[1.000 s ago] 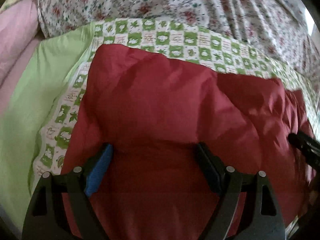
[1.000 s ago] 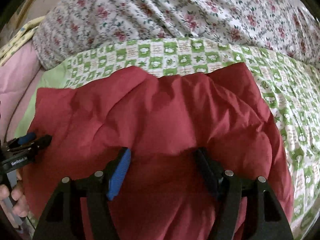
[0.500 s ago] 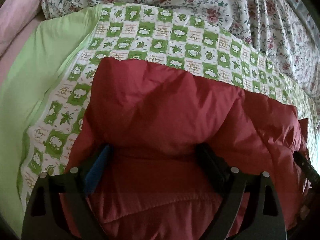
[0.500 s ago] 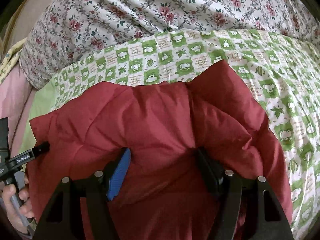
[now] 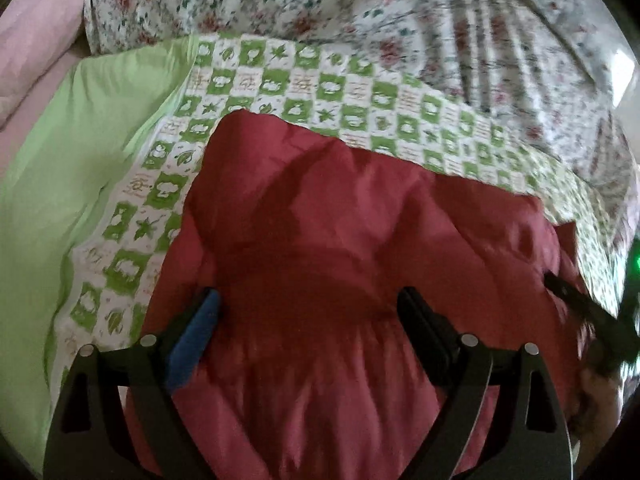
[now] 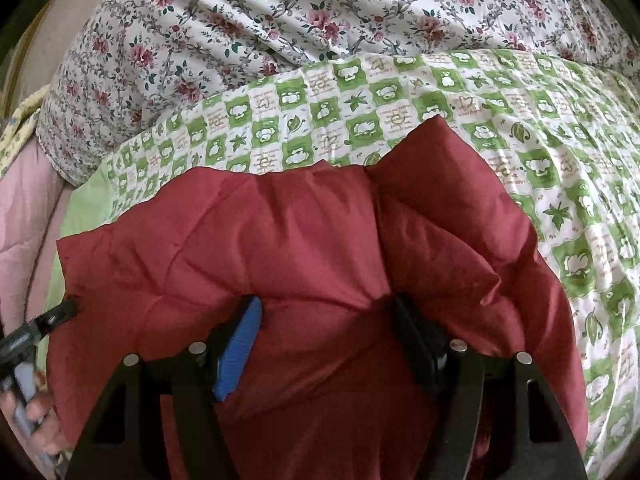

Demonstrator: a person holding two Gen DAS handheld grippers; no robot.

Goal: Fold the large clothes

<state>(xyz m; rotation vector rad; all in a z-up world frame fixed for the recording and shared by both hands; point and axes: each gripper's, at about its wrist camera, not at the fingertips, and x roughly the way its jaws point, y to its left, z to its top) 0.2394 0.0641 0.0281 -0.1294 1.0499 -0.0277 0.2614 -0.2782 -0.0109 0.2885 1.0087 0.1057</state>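
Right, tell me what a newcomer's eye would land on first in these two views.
A puffy red garment fills the middle of both views, bunched up between the fingers of each hand-held gripper. It lies on a green-and-white checked cover, with a floral quilt heaped behind. The left hand-held gripper pokes in at the garment's left edge in the right wrist view.

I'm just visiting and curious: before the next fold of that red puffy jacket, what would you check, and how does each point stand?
1. Left gripper astride the red padded jacket; jaws just opened wider: ok.
2. Left pads pressing on it: cannot tell.
3. Right gripper astride the jacket bulge: ok.
4. Right grip firm: cannot tell.
5. Jacket lies on the green checked sheet: ok.
6. Far edge even: not ok, right side pokes up.
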